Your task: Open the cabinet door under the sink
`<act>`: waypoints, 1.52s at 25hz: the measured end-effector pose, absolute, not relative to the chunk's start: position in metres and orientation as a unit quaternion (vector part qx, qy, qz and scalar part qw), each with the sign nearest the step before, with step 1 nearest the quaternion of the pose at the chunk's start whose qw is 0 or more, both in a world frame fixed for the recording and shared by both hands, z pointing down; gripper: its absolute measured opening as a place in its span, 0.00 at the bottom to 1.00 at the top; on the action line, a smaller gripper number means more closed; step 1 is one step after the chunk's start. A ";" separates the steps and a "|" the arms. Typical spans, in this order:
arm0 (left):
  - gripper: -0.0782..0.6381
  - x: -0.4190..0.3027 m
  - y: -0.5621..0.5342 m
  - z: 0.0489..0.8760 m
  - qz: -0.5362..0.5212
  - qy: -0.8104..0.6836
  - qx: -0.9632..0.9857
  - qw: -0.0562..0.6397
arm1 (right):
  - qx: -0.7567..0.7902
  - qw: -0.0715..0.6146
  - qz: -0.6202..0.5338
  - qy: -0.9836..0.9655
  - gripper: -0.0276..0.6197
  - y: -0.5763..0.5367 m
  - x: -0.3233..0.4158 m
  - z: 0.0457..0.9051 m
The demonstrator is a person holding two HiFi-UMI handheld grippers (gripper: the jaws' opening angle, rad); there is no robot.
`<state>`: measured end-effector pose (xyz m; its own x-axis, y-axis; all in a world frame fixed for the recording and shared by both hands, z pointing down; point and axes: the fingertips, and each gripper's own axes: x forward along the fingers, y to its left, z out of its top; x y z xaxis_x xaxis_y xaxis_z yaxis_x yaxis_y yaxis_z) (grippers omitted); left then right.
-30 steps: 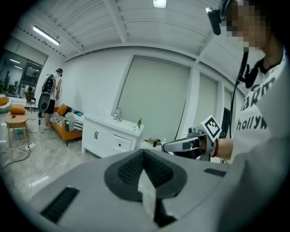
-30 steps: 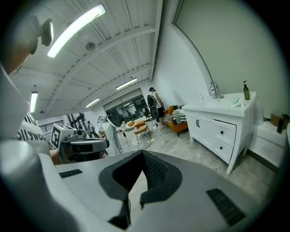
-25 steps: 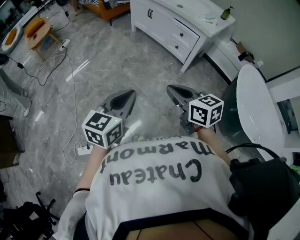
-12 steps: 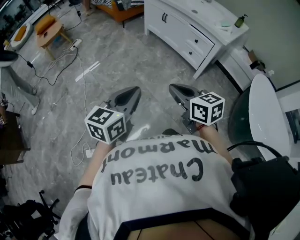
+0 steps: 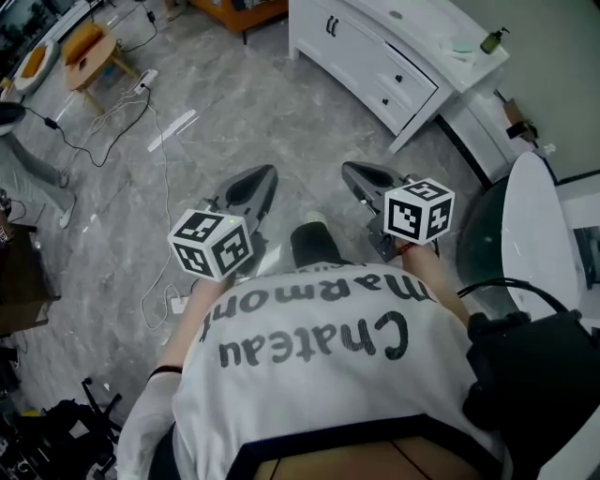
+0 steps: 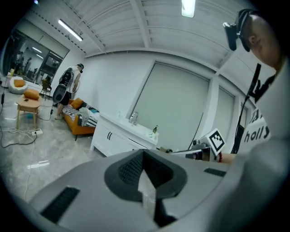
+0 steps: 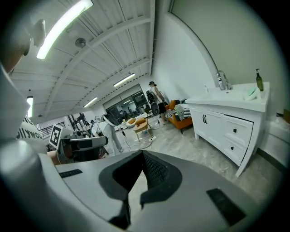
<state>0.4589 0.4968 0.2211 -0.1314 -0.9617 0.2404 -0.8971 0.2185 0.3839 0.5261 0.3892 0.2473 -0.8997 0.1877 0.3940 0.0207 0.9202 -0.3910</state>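
Grey and shut tight on nothing, the left gripper (image 5: 263,178) and the right gripper (image 5: 355,173) are held side by side, low over the marble floor (image 5: 234,103). Well beyond them the white cabinet (image 5: 375,58) is seen against the wall, its door (image 5: 319,37) under the sink (image 5: 395,14) not yet opened. The panel is judged stiff, light and free-swinging, best taken by its slim dark handles (image 5: 330,26), for which the closed jaws would first need parting.
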 end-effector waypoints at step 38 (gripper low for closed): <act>0.11 0.255 0.284 0.228 -0.053 -0.793 0.573 0.200 | -0.111 0.224 0.162 -0.955 0.05 0.157 0.302 0.252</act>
<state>0.2548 0.2838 0.2279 -0.2626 -0.9304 0.2559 -0.8880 0.3368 0.3132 0.3025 0.1567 0.2516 -0.8749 0.2839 0.3923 0.1383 0.9229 -0.3593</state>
